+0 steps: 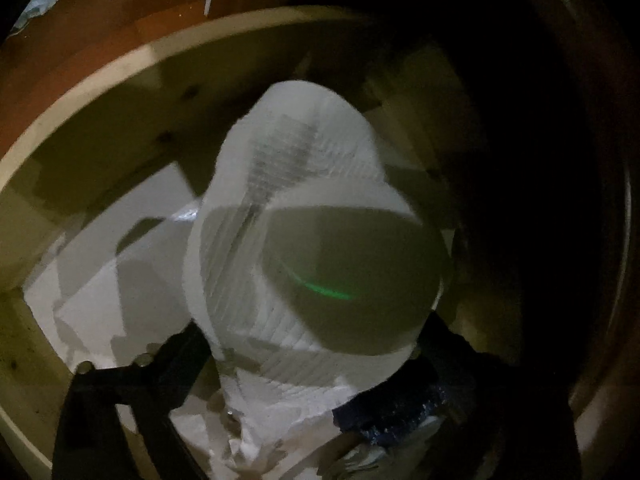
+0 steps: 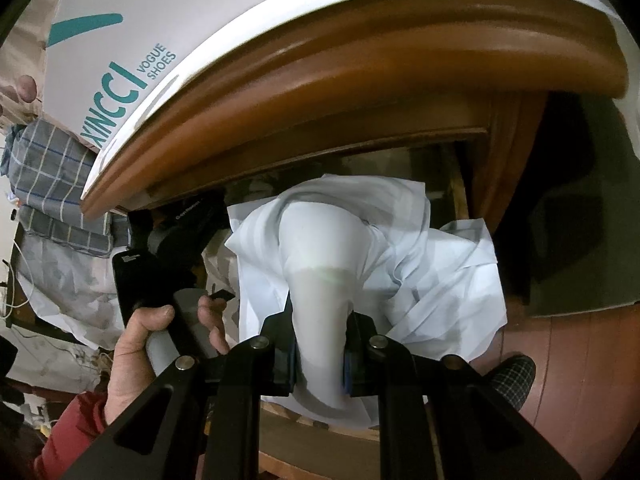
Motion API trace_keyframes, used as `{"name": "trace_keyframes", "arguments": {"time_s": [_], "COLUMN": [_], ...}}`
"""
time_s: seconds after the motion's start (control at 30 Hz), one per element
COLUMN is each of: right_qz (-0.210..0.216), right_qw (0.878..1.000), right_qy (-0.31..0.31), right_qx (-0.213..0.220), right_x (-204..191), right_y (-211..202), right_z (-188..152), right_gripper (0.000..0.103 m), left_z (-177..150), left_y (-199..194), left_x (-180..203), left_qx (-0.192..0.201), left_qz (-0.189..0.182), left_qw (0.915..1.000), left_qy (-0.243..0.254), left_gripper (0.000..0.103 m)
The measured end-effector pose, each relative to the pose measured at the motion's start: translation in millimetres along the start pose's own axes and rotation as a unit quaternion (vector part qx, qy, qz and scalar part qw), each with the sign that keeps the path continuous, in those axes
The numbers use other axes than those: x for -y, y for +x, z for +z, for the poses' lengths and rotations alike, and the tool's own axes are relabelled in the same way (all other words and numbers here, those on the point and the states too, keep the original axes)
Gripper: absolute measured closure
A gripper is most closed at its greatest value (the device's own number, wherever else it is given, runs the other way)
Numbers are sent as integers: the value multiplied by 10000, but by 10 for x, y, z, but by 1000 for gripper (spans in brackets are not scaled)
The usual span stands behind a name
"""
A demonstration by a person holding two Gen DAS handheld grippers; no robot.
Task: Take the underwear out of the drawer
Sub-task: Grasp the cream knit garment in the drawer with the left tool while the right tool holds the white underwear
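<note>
Jaws of the right gripper (image 2: 320, 354) are clamped on a bunched fold of the pale underwear (image 2: 320, 240), which rises from the open wooden drawer (image 1: 120, 80) among rumpled white paper (image 2: 452, 280). The left gripper (image 1: 304, 364), held in a person's hand (image 2: 160, 344) with a red sleeve, has its jaws spread wide on either side of the same garment, inside the dim drawer. Above the drawer, a white shoe box (image 2: 160, 40) sits on the cabinet's rounded brown top edge (image 2: 360, 80).
</note>
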State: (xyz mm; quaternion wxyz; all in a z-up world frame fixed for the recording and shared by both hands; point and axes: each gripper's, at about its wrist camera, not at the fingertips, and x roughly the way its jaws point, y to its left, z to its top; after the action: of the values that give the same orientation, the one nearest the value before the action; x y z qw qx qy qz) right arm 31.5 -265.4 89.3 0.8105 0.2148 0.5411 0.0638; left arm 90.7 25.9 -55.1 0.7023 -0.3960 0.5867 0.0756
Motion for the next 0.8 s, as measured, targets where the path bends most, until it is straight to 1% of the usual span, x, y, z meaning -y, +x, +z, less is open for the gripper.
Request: {"name": "trace_keyframes", "arguments": {"time_s": [0.03, 0.07, 0.1, 0.13, 0.23, 0.4, 0.47, 0.57, 0.6, 0.67, 0.77, 0.8], "right_qz": [6, -4, -19, -32, -45, -163, -206, -244, -274, -317, -360, -371], "right_qw": [10000, 10000, 10000, 10000, 9999, 9997, 9995, 9994, 9993, 9990, 9988, 9987], "right_qy": [-15, -29, -60, -87, -108, -191, -223, -245, -267, -306, -342, -342], "right_qx": [-3, -1, -5, -7, -23, -2, -1, 16, 28, 42, 43, 47], "right_x": [-4, -21, -36, -46, -67, -109, -126, -142, -152, -164, -185, -182], "right_y": [1, 4, 5, 9, 14, 25, 29, 34, 34, 46, 72, 77], "right_z": [3, 13, 10, 12, 9, 3, -5, -17, -21, -17, -17, -17], "right_gripper": [88, 88, 88, 88, 88, 88, 88, 88, 88, 88, 88, 88], "left_z": [-3, -9, -24, -38, -74, -116, -142, -169, -195, -234, -304, -329], "left_y": [-14, -28, -82, -129, -237, -460, -573, -792, -887, -1040, -1212, -1278], "left_x": [11, 27, 51, 67, 73, -9, -20, 20, 64, 137, 207, 232], "left_qx": [-31, -74, -65, -39, -69, -138, -138, -65, -7, 70, 143, 133], "left_qz": [-150, -212, -189, -169, -220, -322, -384, -415, -409, -407, -377, -339], "left_qw": [9999, 9997, 9997, 9997, 9991, 9978, 9964, 9919, 9883, 9818, 9724, 9677], "left_qy": [37, 77, 137, 200, 368, 572, 748, 1203, 1472, 1852, 2298, 2495], "left_gripper": [31, 37, 40, 46, 56, 59, 59, 59, 59, 59, 59, 59]}}
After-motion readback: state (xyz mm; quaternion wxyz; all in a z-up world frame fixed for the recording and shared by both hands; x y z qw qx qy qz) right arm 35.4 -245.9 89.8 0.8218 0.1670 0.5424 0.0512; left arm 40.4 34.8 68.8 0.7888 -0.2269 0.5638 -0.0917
